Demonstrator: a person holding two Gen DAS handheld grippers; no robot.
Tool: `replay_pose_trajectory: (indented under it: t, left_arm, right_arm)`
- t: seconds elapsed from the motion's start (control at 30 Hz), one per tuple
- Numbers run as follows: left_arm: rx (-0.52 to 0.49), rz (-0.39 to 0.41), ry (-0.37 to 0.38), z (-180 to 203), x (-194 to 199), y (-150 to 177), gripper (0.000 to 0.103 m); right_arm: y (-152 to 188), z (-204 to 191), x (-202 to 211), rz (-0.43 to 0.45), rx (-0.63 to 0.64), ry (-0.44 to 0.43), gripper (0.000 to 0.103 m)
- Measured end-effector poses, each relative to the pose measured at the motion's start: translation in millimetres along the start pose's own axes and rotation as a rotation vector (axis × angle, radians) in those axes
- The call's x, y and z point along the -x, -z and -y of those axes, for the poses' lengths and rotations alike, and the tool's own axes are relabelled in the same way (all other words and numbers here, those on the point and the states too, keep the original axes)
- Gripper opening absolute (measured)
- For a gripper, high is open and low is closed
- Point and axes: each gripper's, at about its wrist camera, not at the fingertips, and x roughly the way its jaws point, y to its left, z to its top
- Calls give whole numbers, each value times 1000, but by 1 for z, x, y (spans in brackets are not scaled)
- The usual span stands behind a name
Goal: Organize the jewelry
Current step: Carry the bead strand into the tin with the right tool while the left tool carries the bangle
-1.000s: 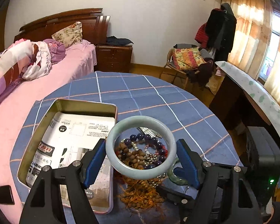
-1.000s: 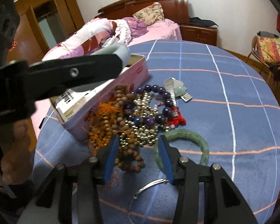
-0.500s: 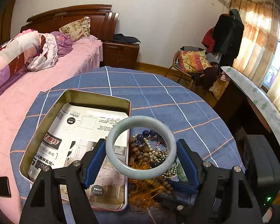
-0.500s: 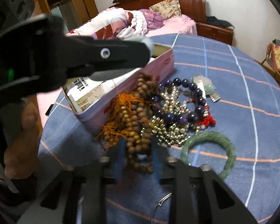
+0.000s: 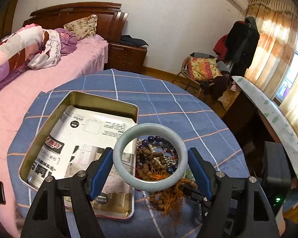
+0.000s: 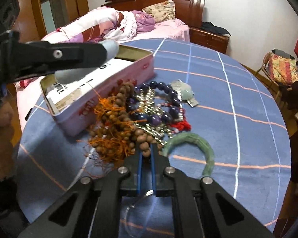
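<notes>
Jaws of the right gripper have just been closing and now pinch a strand of brown wooden beads at the near edge of a tangled jewelry heap on a round table draped in a blue checked cloth. Blue pads of the left gripper press on opposite sides of a pale jade bangle, holding it above the right rim of an open pink tin lined with a printed paper sheet; seen from the right wrist camera, that bangle hangs over the tin's near corner.

Orange tassel threads spill from the wooden beads beside the tin's wall. Dark purple beads curl across the middle of the heap over a silvery bead chain, with a red tassel at the heap's right edge. A darker green bangle lies flat on the cloth just right of the right gripper, partly hidden behind its finger. A pale green pendant on a metal piece rests at the far side of the heap. A thin clear ring lies under the right gripper.

A bed with pink bedding stands beyond the table.
</notes>
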Motion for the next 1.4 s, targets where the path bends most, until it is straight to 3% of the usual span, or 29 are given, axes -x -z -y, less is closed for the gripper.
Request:
replay_pose_trajectory:
  t: [0.23, 0.43, 0.67, 0.9, 1.4]
  left_arm:
    - [-97, -16, -4, 30, -14, 10, 76]
    - [-99, 7, 0, 32, -10, 10, 76]
    - [-149, -44, -3, 41, -26, 20, 76]
    - [-185, 16, -56, 44, -1, 7, 76]
    - [-99, 72, -200, -18, 26, -24, 76]
  right_arm:
    - [6, 10, 24, 13, -10, 69, 9]
    - [10, 40, 26, 7, -73, 116, 9]
    - [11, 40, 35, 26, -84, 95, 9]
    - [-7, 36, 63, 119, -81, 74, 9]
    - [-69, 5, 69, 206, 18, 65, 9]
